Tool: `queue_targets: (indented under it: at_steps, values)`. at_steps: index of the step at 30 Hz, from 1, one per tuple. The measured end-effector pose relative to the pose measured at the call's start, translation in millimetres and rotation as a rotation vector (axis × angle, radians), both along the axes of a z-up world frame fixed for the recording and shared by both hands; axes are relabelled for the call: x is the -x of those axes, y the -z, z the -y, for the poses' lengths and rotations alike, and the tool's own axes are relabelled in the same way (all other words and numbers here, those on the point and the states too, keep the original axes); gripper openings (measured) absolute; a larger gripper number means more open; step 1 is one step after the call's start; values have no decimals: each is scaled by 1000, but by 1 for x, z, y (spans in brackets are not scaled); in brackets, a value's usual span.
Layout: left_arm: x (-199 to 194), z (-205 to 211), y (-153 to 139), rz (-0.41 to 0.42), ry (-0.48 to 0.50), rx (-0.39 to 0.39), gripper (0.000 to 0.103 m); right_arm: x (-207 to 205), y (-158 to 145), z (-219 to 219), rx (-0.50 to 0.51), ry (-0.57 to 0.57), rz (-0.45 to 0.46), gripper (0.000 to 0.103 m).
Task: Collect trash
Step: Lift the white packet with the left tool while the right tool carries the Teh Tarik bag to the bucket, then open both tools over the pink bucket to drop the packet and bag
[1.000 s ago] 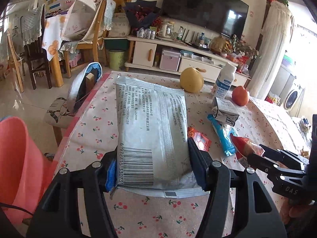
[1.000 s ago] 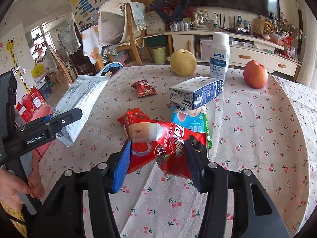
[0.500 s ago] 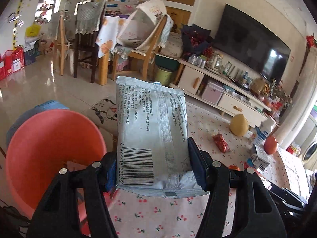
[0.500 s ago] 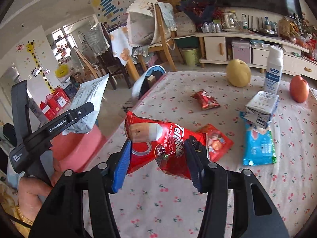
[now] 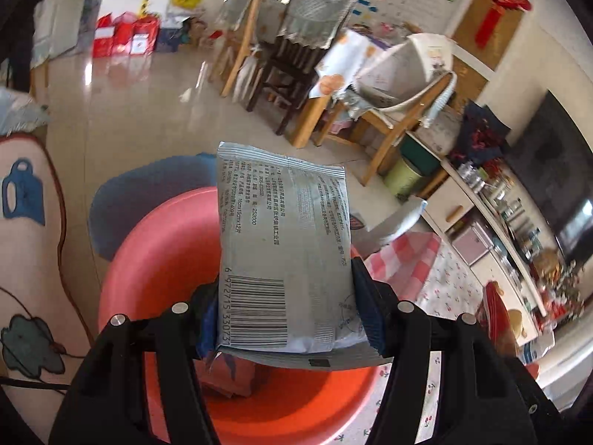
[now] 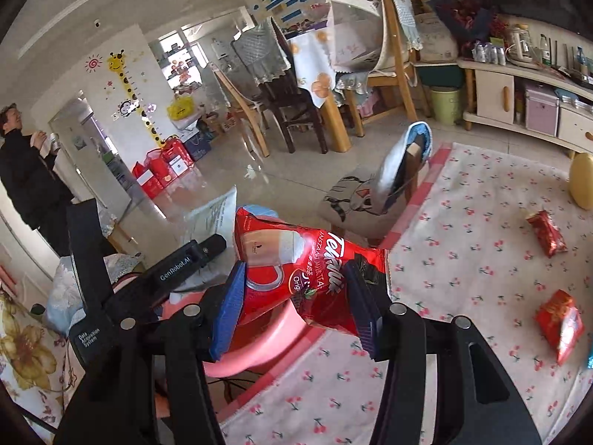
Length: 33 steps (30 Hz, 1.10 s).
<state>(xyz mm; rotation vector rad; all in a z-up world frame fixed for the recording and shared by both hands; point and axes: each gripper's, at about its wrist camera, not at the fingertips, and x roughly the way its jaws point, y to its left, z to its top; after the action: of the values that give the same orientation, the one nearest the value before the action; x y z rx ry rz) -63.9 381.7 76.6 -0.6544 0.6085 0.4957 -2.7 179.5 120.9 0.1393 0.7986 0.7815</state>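
My left gripper (image 5: 285, 319) is shut on a silver-white wipes packet (image 5: 285, 256) with a barcode, held over the open mouth of a pink bucket (image 5: 155, 259) beside the table. A crumpled wrapper (image 5: 229, 374) lies inside the bucket. My right gripper (image 6: 296, 300) is shut on a red instant-drink packet (image 6: 304, 263), at the table's left edge just right of the bucket (image 6: 259, 337). The left gripper (image 6: 185, 263) with its packet (image 6: 217, 215) shows in the right wrist view, to the left.
Two red wrappers (image 6: 546, 231) (image 6: 561, 319) and a yellow pear (image 6: 582, 180) lie on the cherry-print tablecloth (image 6: 463, 259). A stool (image 6: 355, 200) with a blue-edged back stands past the table. Chairs (image 6: 289, 104) and a TV cabinet (image 6: 519, 96) stand behind. A person (image 6: 26, 170) stands at far left.
Both grippers swung left from over the table toward the pink bucket, each keeping its packet. The left gripper now hangs over the bucket's mouth and has rolled; the right has reached the table's edge.
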Motion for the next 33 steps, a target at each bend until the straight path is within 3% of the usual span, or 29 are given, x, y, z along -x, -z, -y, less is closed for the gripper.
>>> queue_targets:
  at_steps: [10,18,21,26,33]
  values:
    - [8,-28,20,-27,-75,109,63,-15,29,-63,-15,-63,-90,54]
    - [12,-38,25,-31,-116,127,68,-23,37,-71,-39,-67,-131,57]
    - [16,-38,26,-18,-120,136,75,-27,41,-66,-69,-60,-166,58]
    - [17,-37,25,-15,-112,132,82,-25,38,-52,-76,-20,-152,75]
    - [10,-25,17,-12,-81,76,84,-14,25,-20,-47,69,-82,89]
